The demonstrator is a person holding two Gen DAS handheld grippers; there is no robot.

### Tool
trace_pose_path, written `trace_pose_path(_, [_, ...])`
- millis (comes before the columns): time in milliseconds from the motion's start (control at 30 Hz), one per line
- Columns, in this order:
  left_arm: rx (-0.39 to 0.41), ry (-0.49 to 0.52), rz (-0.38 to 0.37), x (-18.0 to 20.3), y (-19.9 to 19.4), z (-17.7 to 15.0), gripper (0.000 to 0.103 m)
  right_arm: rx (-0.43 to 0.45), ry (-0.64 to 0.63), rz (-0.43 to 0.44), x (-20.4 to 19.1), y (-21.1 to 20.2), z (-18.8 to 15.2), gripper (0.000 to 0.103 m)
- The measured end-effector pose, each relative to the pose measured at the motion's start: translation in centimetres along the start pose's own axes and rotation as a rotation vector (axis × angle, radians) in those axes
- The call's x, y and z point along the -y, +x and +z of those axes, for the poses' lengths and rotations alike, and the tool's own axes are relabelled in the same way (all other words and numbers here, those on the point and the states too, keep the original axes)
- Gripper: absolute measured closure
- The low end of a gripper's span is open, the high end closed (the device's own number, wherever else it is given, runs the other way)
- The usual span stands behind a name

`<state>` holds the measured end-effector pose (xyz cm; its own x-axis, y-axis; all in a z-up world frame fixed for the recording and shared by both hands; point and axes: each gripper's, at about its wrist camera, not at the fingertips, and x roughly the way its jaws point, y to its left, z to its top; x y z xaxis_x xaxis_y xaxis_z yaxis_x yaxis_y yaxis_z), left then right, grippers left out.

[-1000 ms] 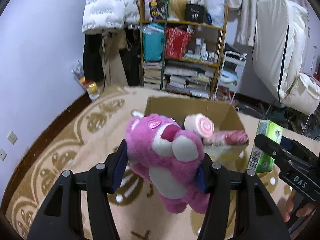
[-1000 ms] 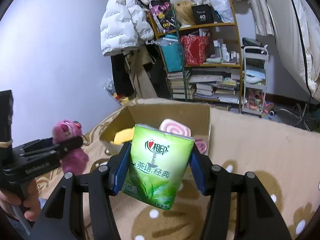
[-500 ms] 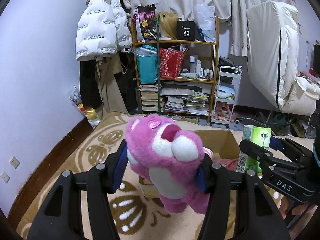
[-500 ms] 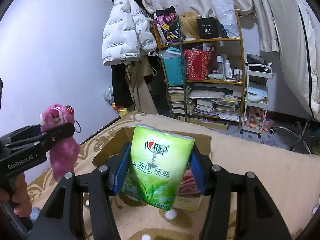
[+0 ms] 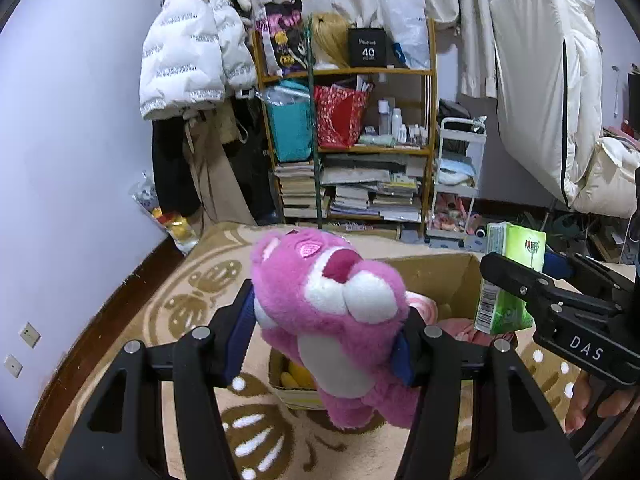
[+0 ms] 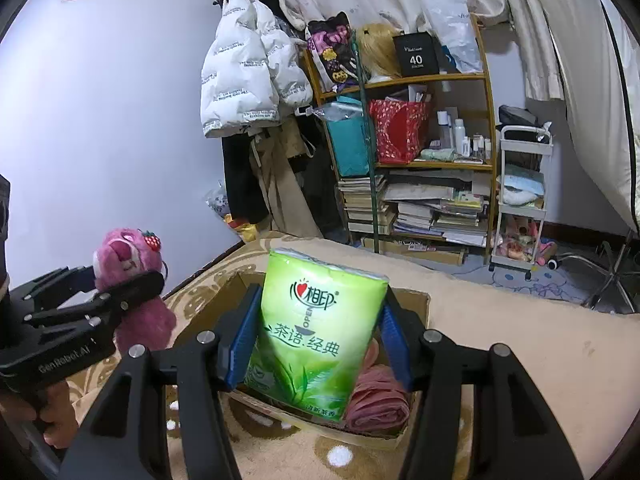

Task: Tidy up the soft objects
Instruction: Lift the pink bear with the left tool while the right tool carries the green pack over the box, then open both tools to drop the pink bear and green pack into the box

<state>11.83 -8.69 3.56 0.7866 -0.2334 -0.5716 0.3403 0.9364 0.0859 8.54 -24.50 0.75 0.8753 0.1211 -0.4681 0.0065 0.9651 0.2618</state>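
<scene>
Left gripper (image 5: 326,334) clamped on fuzzy pink plush bear (image 5: 340,320), held above open brown cardboard box (image 5: 440,276). Right gripper (image 6: 316,346) squeezing green plastic tissue pack (image 6: 316,332) over same box. Risk: grippers close together, could collide; bear could catch rim, tumble onto beige patterned rug (image 5: 192,304).

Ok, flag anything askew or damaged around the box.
Nothing damaged or spilled. The pink plush bear hangs tilted in the left hand-held gripper; the green tissue pack leans slightly in the right one, above the cardboard box.
</scene>
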Motion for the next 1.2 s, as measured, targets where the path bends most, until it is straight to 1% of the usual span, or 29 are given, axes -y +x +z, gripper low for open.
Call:
trace_pose_path(200, [-0.018,0.008,0.002,0.0,1.5,-0.6,0.046,-0.035,0.012,0.005,0.4,1.6,-0.7,0.044])
trace_pose_path(367, [-0.034,0.002,-0.001,-0.2,2.6,-1.0,0.046,-0.047,0.028,0.033,0.5,2.5,-1.1,0.043])
trace_pose_path(567, [-0.066,-0.01,-0.044,-0.2,3.8,-1.6,0.045,-0.061,0.067,0.052,1.2,3.5,-1.8,0.043])
trace_pose_path(700, [-0.071,-0.029,-0.057,-0.3,4.6,-2.0,0.045,-0.066,0.119,0.069,2.1,4.0,-2.2,0.042])
trace_pose_path(867, [-0.071,-0.063,-0.055,-0.7,5.2,-1.9,0.045,-0.068,0.133,0.063,2.3,4.1,-2.5,0.042])
trace_pose_path(1067, [-0.096,-0.076,-0.032,-0.8,6.6,-2.0,0.041,-0.069,0.128,0.06,2.2,4.1,-2.6,0.042])
trace_pose_path(1200, [-0.136,-0.06,-0.028,-0.3,7.4,-2.4,0.034,-0.079,0.116,0.054,2.1,4.2,-2.9,0.041])
